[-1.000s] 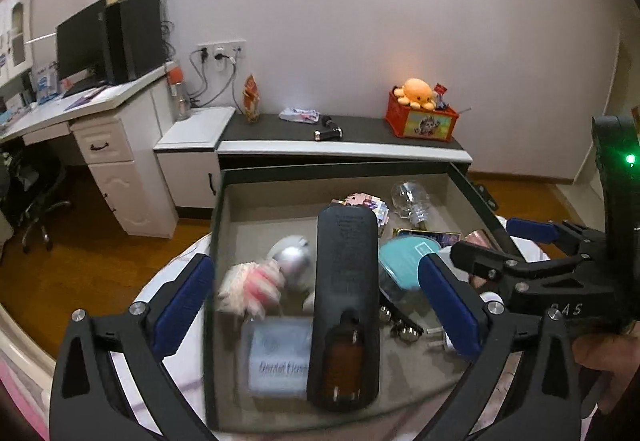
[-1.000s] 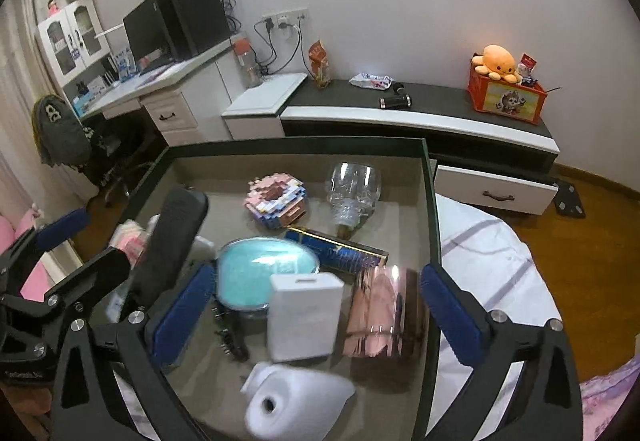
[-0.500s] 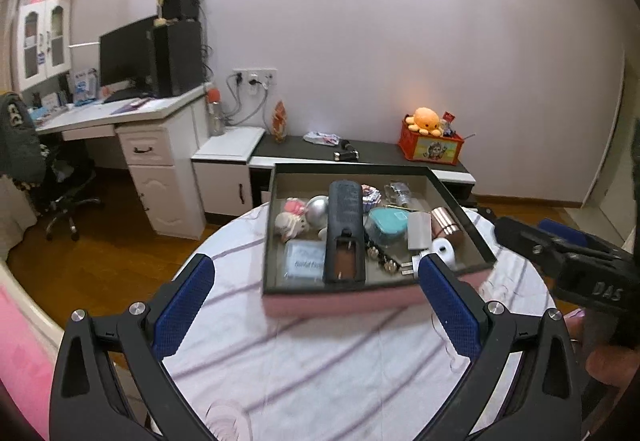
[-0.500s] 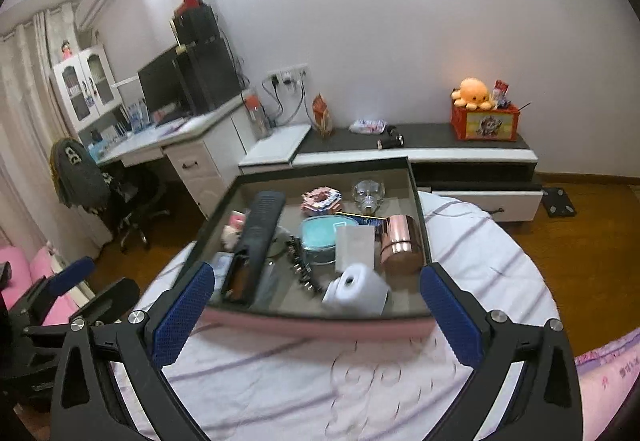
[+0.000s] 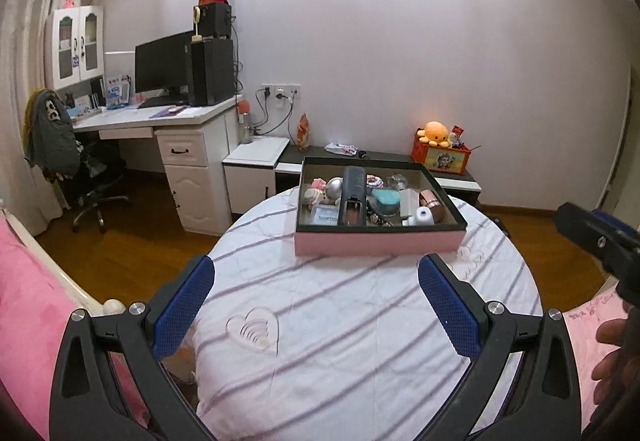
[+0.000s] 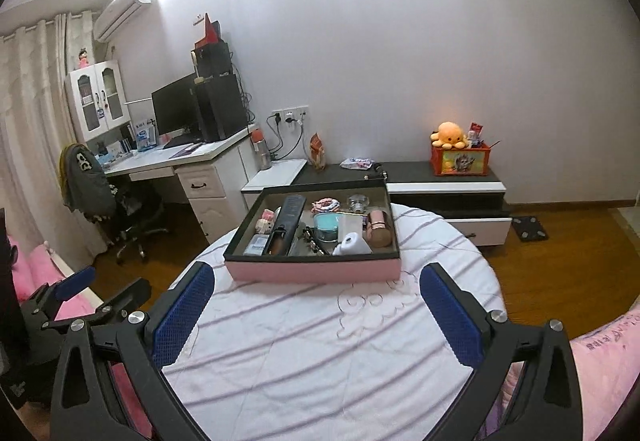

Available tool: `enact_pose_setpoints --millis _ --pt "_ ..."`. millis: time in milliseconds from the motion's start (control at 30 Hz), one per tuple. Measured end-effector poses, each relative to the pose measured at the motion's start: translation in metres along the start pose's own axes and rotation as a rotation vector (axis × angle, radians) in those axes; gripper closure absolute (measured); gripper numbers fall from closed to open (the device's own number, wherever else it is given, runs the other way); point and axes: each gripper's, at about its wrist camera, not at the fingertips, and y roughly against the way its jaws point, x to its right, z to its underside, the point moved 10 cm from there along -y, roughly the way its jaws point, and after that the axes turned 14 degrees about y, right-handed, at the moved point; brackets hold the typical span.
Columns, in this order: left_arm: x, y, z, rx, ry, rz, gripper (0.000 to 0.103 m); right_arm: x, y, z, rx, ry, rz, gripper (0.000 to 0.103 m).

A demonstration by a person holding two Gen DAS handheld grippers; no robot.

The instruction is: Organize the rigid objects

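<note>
Pink-sided box (image 5: 376,244) with a dark rim, resting at 12 o'clock on the round table (image 5: 360,321) under a striped white cloth, well ahead of both tools. Inside, all loose: long black remote (image 6: 289,218) lying lengthwise left of centre, with what looks like a small amber bottle at its near end; teal round tin (image 6: 327,227) near the middle; copper-coloured cylinder (image 6: 379,227) at 3 o'clock against the right wall; white rounded piece (image 6: 350,244) at the near edge; clear glass bottle (image 6: 357,202) at the far wall; a small plush figure (image 5: 316,193) at 9 o'clock.

Left gripper (image 5: 316,311) and right gripper (image 6: 316,315) both held low at 6 o'clock, each with its 2 blue-padded fingers spread wide, nothing between them.

Likely handling: remote light and stiff, best pinched across its narrow width near the middle. Glass bottle fragile and slick, safer taken at the neck. Copper cylinder smooth, apt to roll, better gripped across the body. Tin shallow and wide, perhaps too broad except at the rim. Everything already inside the box, so either sorted or awaiting sorting; not settled from here.
</note>
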Motion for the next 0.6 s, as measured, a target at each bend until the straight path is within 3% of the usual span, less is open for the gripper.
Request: enact_pose_setpoints --millis 333,600 --pt "-0.001 0.071 0.02 0.099 0.001 -0.017 0.0 -0.019 0.066 0.015 0.058 0.037 0.044 0.0" --pt "-0.005 0.093 0.018 0.127 0.011 -0.022 0.0 -0.026 0.093 0.017 0.089 0.055 0.065 0.0"
